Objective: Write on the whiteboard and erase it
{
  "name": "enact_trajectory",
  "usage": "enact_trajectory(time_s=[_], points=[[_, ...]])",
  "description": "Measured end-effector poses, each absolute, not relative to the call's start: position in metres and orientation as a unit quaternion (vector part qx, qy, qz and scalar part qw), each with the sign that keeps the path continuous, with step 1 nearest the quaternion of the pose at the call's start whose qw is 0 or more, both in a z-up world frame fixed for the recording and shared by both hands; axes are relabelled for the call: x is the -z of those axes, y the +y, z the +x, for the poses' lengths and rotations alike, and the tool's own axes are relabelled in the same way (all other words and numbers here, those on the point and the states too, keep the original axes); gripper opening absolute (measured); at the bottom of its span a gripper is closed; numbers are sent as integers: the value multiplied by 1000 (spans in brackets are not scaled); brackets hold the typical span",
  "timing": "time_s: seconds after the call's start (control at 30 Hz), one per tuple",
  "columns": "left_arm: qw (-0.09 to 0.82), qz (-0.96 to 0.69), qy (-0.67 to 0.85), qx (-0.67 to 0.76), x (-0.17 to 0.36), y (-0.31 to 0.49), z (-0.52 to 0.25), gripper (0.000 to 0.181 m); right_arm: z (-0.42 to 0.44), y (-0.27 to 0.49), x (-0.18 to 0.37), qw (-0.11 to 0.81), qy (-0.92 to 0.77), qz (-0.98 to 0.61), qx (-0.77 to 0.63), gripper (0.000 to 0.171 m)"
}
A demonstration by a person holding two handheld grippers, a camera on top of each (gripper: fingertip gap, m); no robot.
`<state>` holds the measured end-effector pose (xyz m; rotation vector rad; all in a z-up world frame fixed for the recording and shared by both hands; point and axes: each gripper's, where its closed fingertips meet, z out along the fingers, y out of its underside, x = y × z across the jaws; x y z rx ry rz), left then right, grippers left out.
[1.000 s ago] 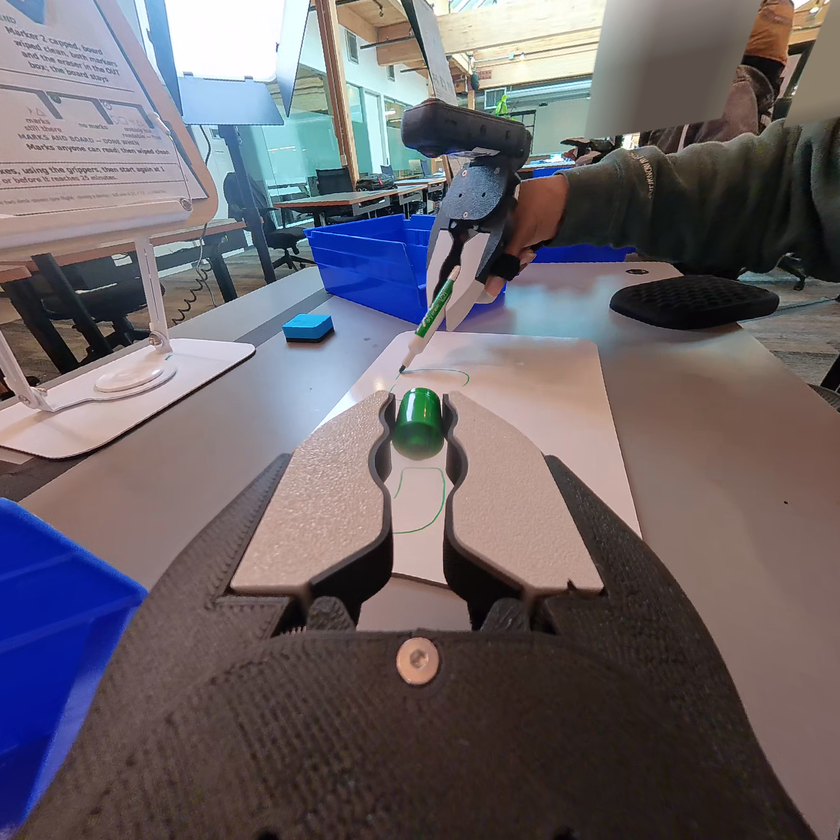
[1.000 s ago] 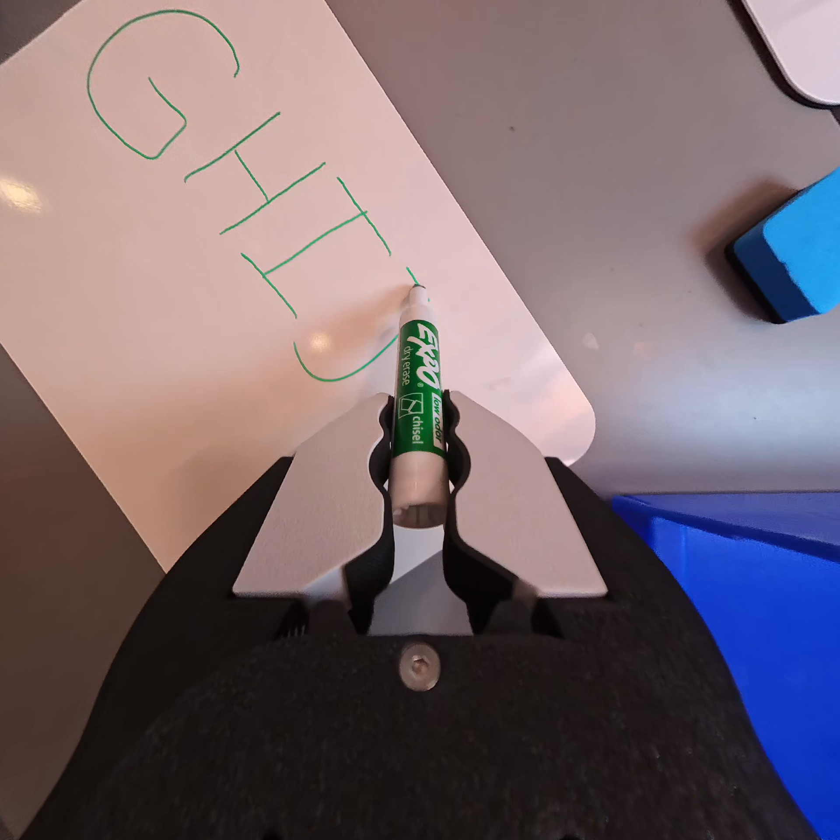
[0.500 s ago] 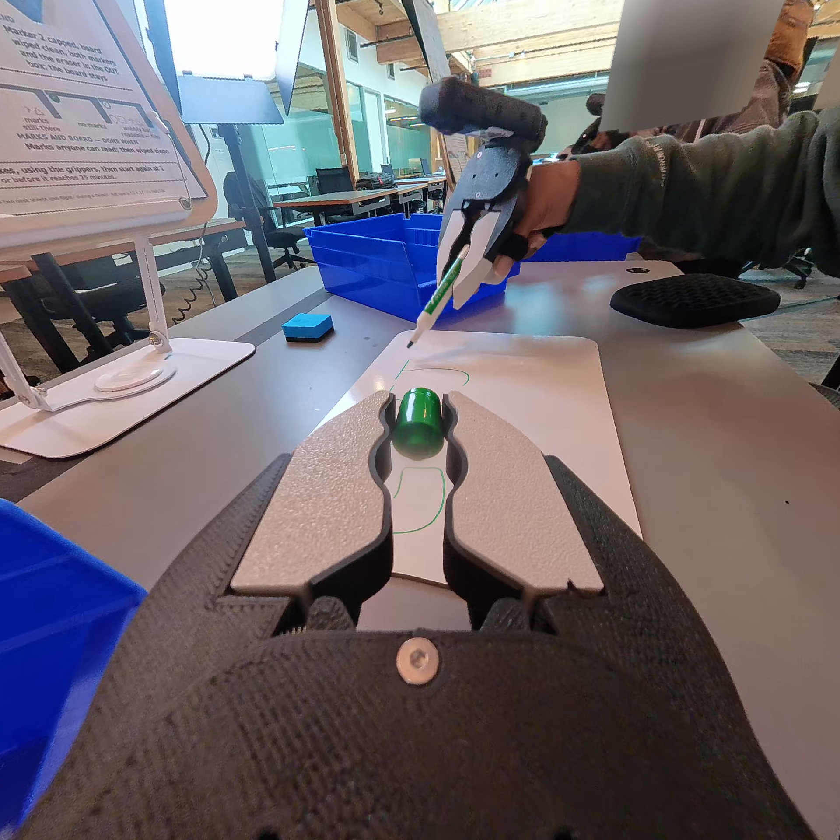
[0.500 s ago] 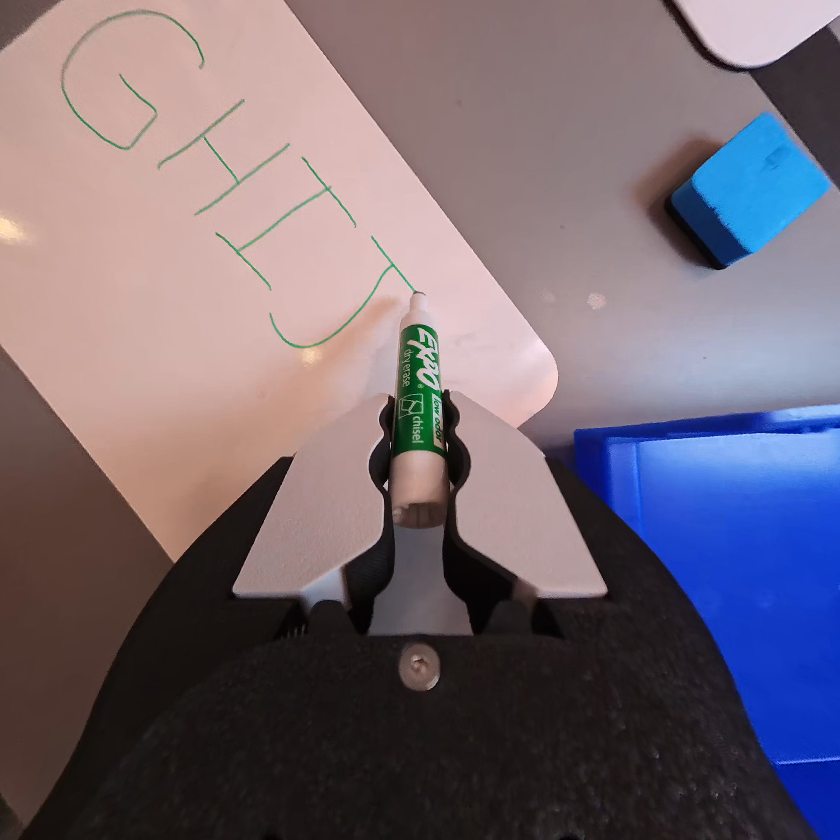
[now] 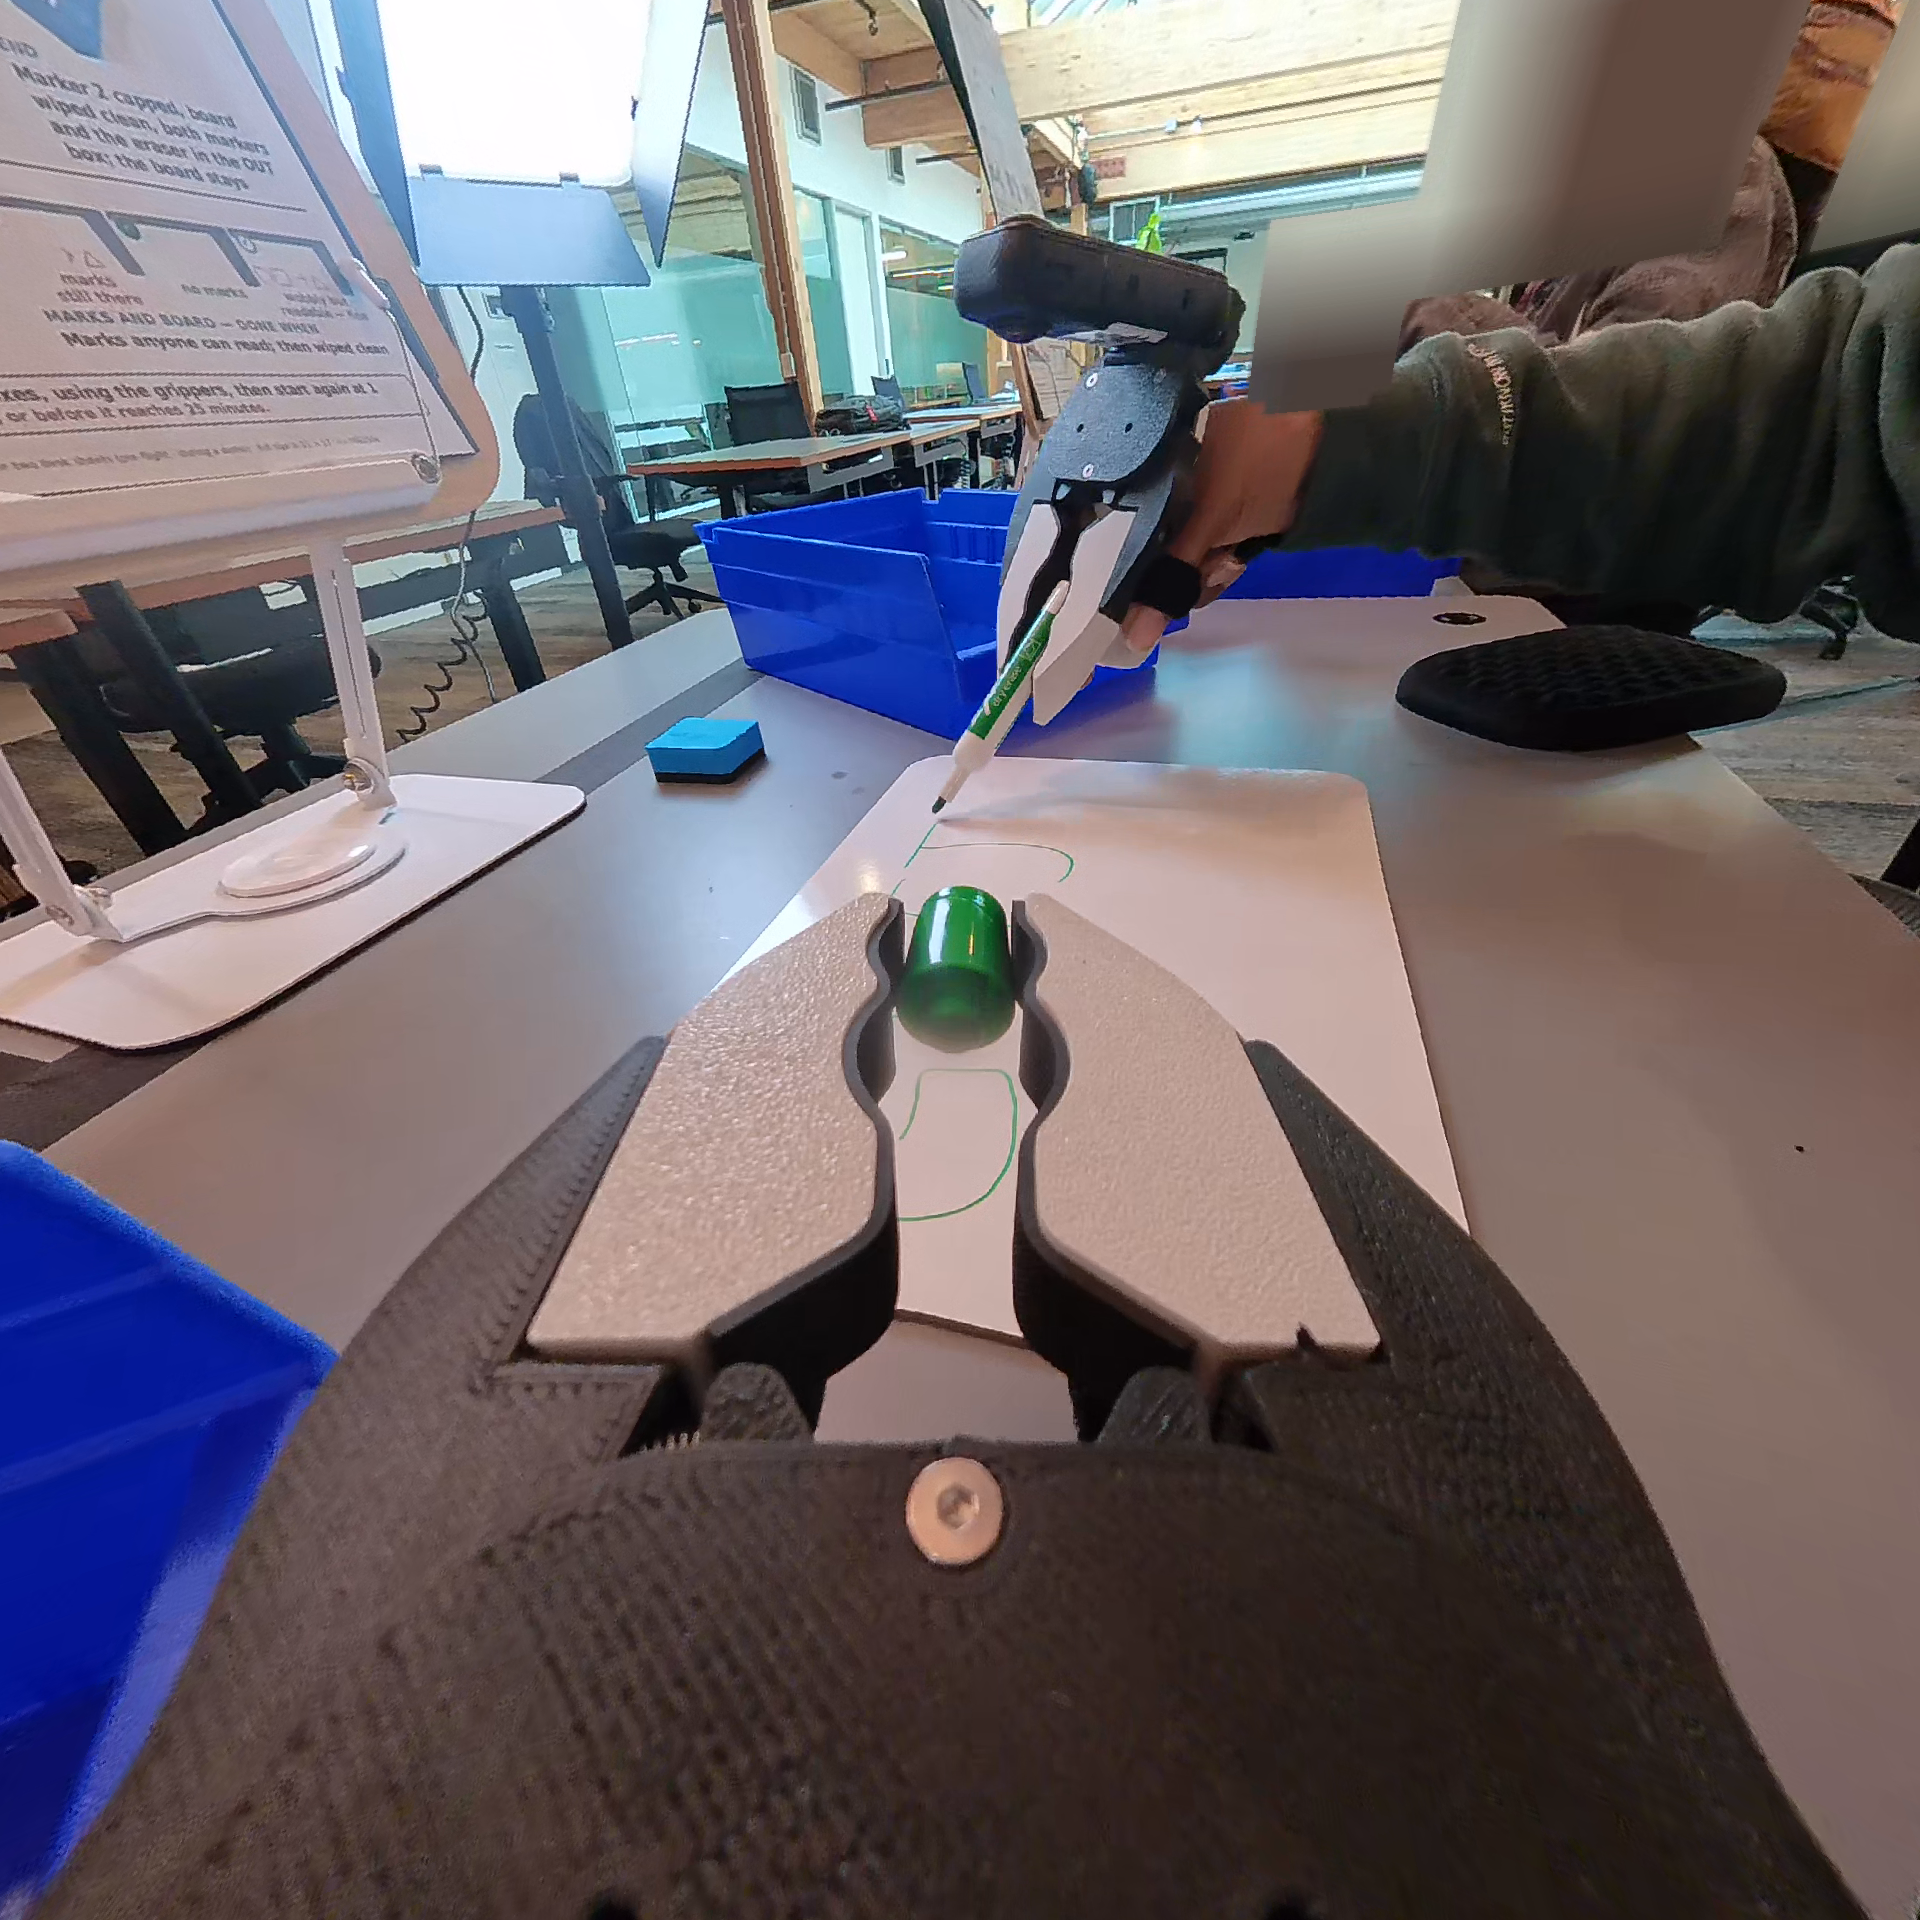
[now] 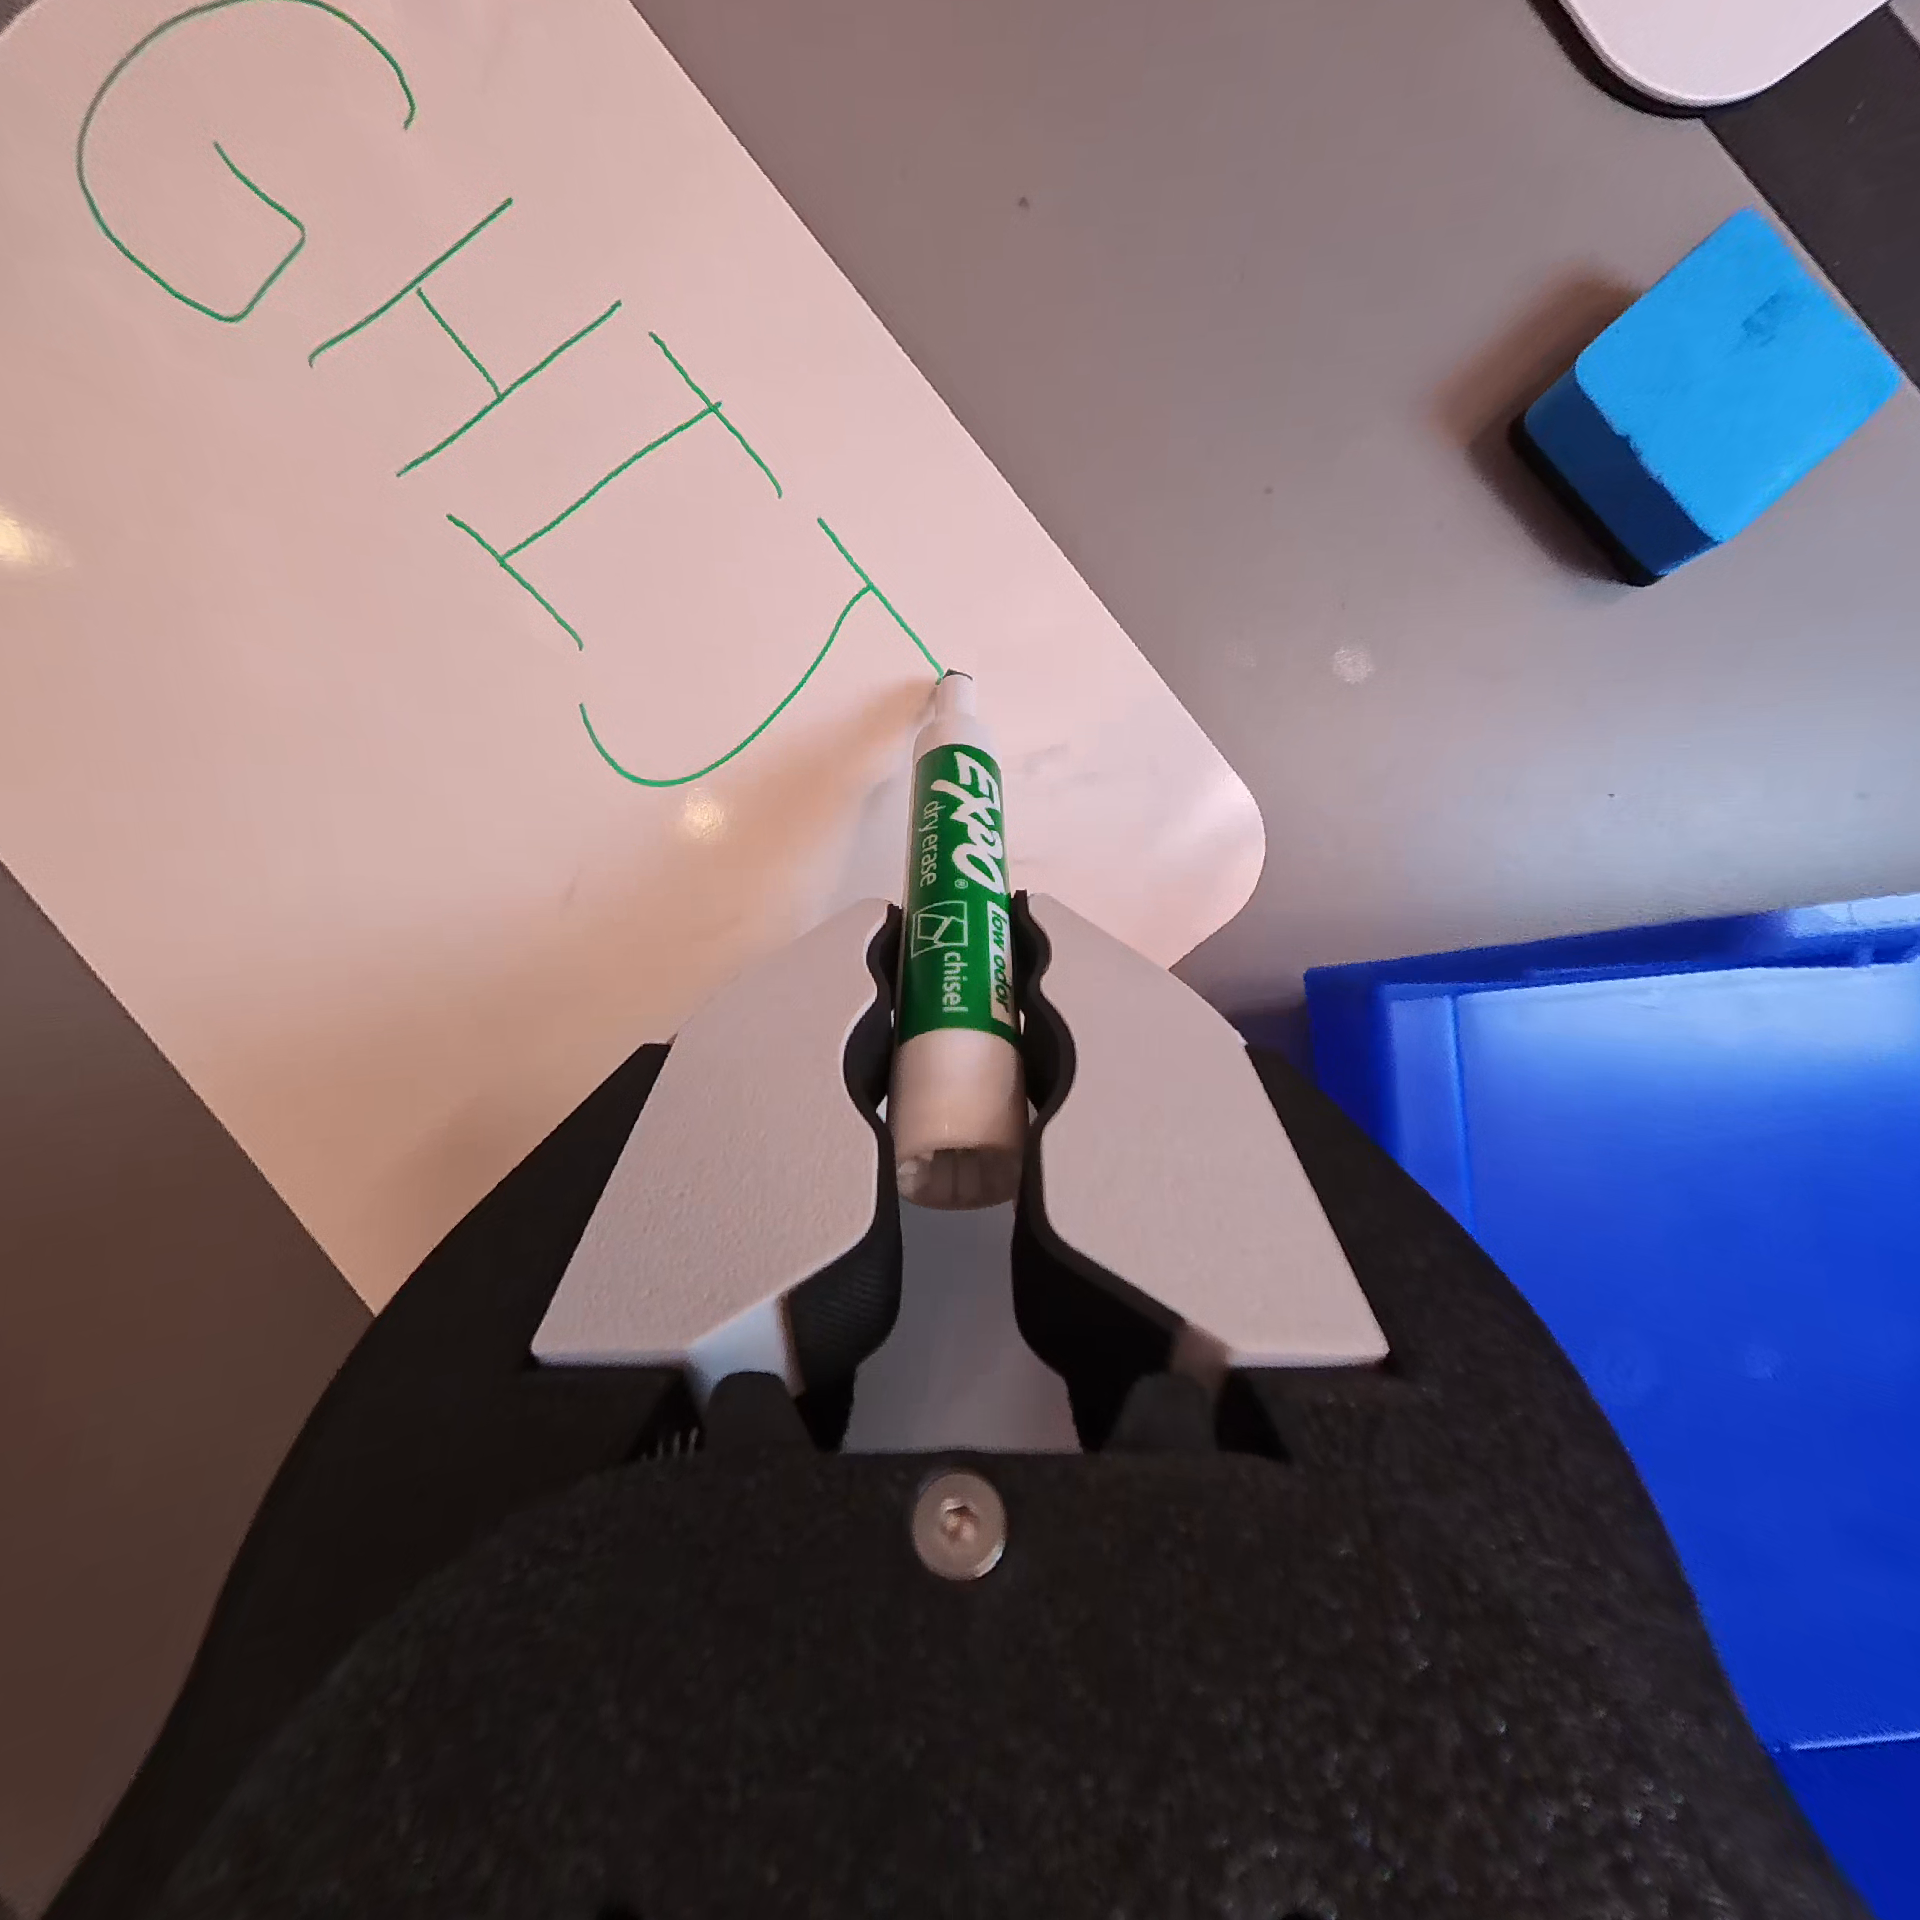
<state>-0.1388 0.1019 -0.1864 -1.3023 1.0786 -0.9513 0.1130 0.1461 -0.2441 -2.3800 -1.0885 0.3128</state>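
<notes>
Grey tabletop: flat white rectangular whiteboard lies on it, green strokes across. My right gripper pinches the green-labelled white marker, nib at the stroke's end, steep for writing. Left gripper clamps the green plastic cap, presumably kept for recapping. Blue foam eraser waits beside.

Open-plan office or lab workspace, rows of desks and office chairs standing behind, glass partitions running alongside, timber beams spanning overhead

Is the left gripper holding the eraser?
No. The left gripper holds a green cap; the eraser lies on the table.
</notes>
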Motion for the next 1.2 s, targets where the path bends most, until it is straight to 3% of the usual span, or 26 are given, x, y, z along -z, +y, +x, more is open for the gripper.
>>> enact_trajectory(time_s=[0.83, 1.2], points=[[563, -553, 462, 405, 187, 102, -137, 19, 116, 90, 250, 207, -426, -873, -114, 20], [562, -553, 463, 405, 188, 102, -136, 19, 116, 103, 238, 243, -411, -871, -118, 20]])
